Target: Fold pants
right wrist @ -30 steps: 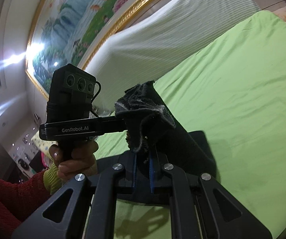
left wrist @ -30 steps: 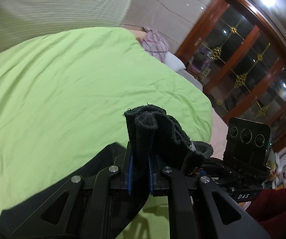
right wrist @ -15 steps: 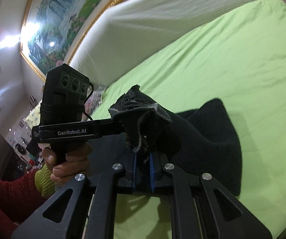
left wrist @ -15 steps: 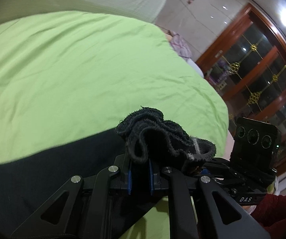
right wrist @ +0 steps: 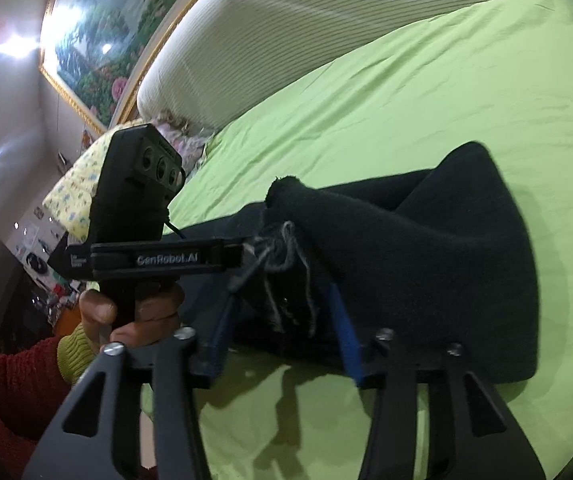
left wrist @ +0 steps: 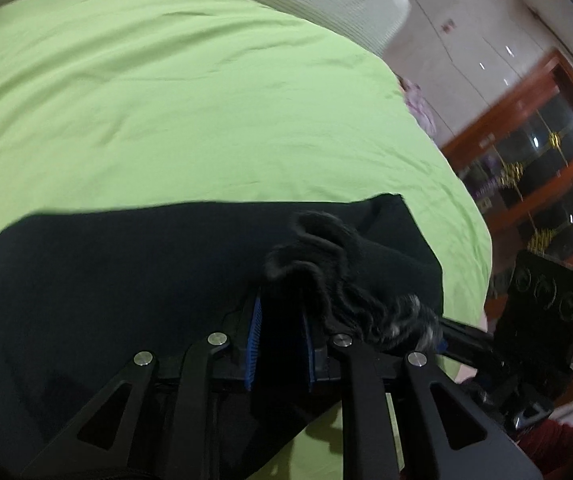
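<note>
While both sets of jaws are opening, the black pants are lying mostly flat on the green bedsheet, with a bunched edge still up between the fingers.

Right gripper: blue pads are standing wide apart, no longer pressing the cloth. The frayed pant edge is sitting loose in the gap, threads hanging down. Outward from there, the fabric is draping to the right in a folded dark mass reaching toward the sheet's near side.

Left gripper: pads are just starting to part, only a narrow gap, and the gathered cloth is filling it; the pads are looking still in contact with it on both sides. The ruffled hem is spilling over the right finger.

In the right wrist view, a hand with a red sleeve and a yellow-green cuff is gripping the left tool's handle. The two grippers are sitting just beside each other over the same pant end.

Further out: a white ribbed headboard, a framed painting on the wall, a wooden glazed cabinet.
</note>
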Tool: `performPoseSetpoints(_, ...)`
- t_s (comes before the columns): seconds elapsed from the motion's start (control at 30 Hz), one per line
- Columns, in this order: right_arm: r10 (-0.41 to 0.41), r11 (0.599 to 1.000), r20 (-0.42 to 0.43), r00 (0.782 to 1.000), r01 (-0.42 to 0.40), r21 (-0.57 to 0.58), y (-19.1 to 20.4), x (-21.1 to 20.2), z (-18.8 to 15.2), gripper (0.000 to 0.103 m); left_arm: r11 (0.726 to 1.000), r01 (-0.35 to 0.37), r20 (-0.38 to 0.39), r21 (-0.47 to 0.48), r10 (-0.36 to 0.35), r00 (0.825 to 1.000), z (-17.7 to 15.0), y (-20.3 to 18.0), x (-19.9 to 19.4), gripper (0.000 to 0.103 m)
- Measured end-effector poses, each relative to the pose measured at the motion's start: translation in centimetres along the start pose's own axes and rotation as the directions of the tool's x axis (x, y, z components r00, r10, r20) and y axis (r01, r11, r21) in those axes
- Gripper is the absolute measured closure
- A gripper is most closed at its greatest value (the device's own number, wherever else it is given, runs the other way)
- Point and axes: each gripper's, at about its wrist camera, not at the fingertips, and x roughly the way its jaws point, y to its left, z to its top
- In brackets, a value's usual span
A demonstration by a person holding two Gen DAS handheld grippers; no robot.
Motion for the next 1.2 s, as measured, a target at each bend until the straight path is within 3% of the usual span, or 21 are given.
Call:
performPoseSetpoints(0.07, 0.009, 1.0, -0.019, 1.0, -0.008, 0.006, 0.1, 0.5, 0.0, 0.048, 0.998, -0.013, 0.021, -0.058, 0.014, 1.0, -0.5, 0.9, -0.8, 0.085)
performPoseSetpoints(0.13, 0.01, 1.0, -0.032, 0.999, -0.01, 0.002, 0.4, 0.8, -0.1, 0.047, 0.995, -0.019, 0.045, -0.101, 0.024, 0.999, -1.1, 1.6, -1.8, 0.074)
performPoseSetpoints(0.3, 0.023, 1.0, -0.06, 0.998, -0.024, -0.015, 1.7, 1.4, 0.3, 0.044, 0.979, -0.036, 0.094, -0.202, 0.056, 0.994, -2.6, 3.1, -4.5, 0.062)
performPoseSetpoints(0.5, 0.053, 0.996, -0.079, 0.995, -0.058, -0.066, 3.9, 1.9, 0.9, 0.044, 0.955, -0.087, 0.149, -0.284, 0.134, 0.98, -5.2, 4.8, -7.6, 0.053)
performPoseSetpoints(0.67, 0.076, 0.991, -0.086, 0.993, -0.084, -0.101, 5.1, 2.3, 1.8, 0.044, 0.934, -0.103, 0.18, -0.341, 0.172, 0.968, -7.2, 5.8, -9.9, 0.051)
performPoseSetpoints(0.97, 0.123, 0.978, -0.112, 0.986, -0.14, -0.153, 7.2, 4.0, 3.0, 0.044, 0.876, -0.152, 0.238, -0.458, 0.286, 0.928, -11.8, 7.8, -14.8, 0.048)
performPoseSetpoints(1.2, 0.152, 0.961, -0.159, 0.975, -0.184, -0.207, 9.6, 6.4, 3.5, 0.044, 0.816, -0.187, 0.268, -0.547, 0.382, 0.884, -15.0, 9.8, -18.8, 0.045)
